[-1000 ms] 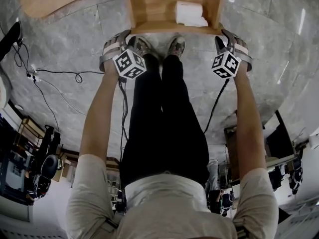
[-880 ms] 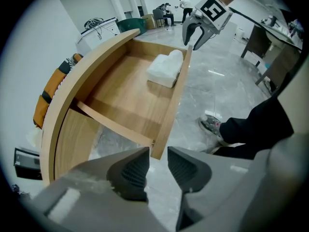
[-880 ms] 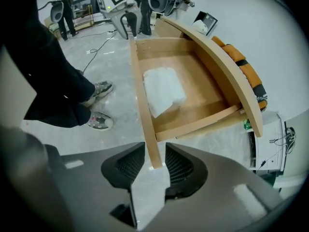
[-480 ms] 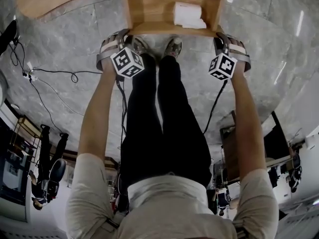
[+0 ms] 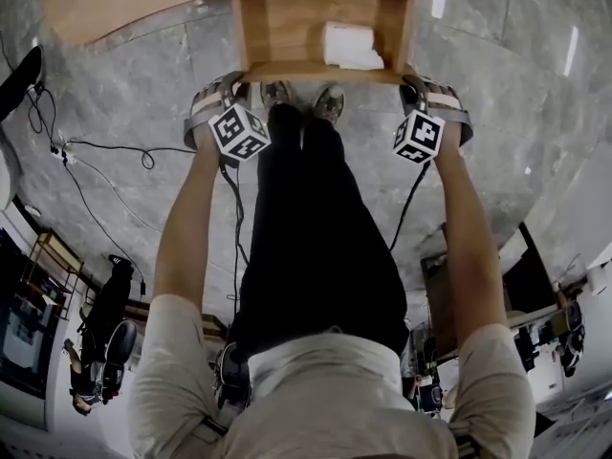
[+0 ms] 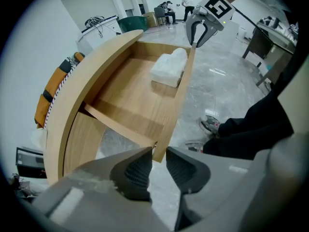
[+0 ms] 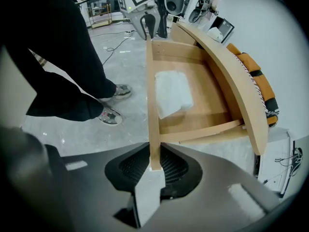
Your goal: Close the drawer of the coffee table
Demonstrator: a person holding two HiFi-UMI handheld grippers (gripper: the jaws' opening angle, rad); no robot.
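Note:
The wooden coffee table point(image 5: 143, 3) has its drawer pulled out toward me. A white folded cloth point(image 5: 352, 46) lies in the drawer. My left gripper point(image 5: 234, 84) is at the left end of the drawer front point(image 5: 316, 70) and my right gripper point(image 5: 418, 84) at the right end. In the left gripper view the closing left gripper point(image 6: 157, 161) has the panel's corner point(image 6: 161, 146) between its tips, with a gap at the pads. In the right gripper view the right gripper point(image 7: 154, 166) is closing, its pads against both faces of the drawer front point(image 7: 153, 105).
The person's legs and shoes point(image 5: 330, 98) stand just below the drawer front on the grey marble floor. Cables point(image 5: 105, 151) trail across the floor at the left. An orange striped cushion point(image 6: 53, 88) sits beyond the curved tabletop point(image 6: 82, 95).
Both grippers have drawn in closer to the two ends of the drawer front, and the right one has rolled a little. The drawer stays pulled out.

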